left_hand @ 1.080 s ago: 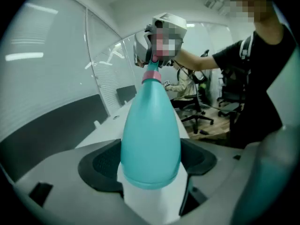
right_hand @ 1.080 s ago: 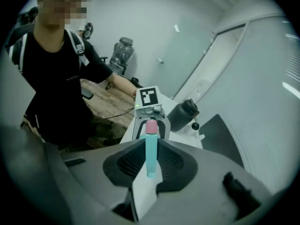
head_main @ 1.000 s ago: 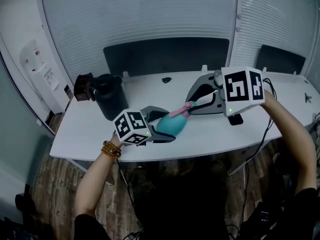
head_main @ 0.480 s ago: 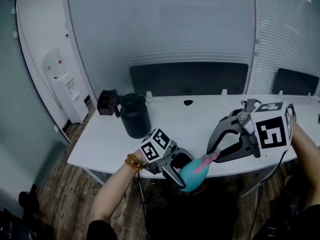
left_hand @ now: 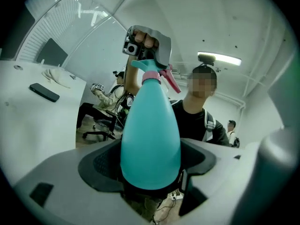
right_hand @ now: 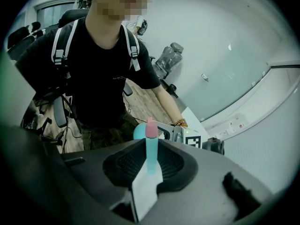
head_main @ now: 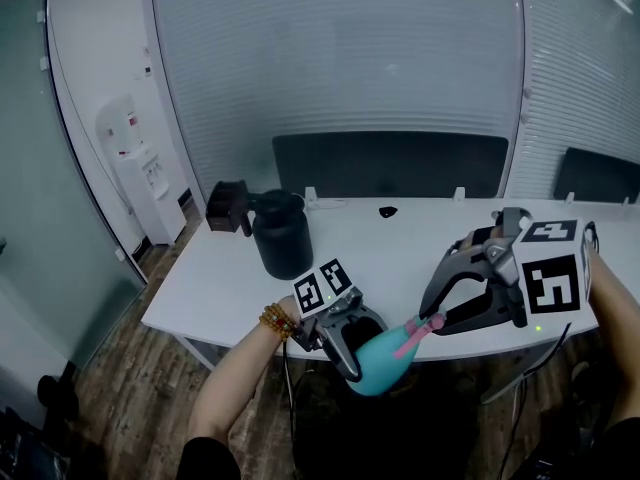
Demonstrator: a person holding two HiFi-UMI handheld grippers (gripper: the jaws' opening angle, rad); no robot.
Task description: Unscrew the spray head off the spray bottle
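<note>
Clamping one spray bottle (head_main: 386, 365) are two tools (head_main: 352, 354) (head_main: 431, 324).

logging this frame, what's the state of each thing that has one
bottle: held in air, tilted
head: on bottle, not off yet
left hand-held gripper: shut on bottle
right hand-held gripper: shut on head
jug: upright on table

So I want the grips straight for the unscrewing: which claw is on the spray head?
The right claw, shut on the pink-and-teal spray head. The left claw instead clamps the teal bottle round its wide body.
</note>
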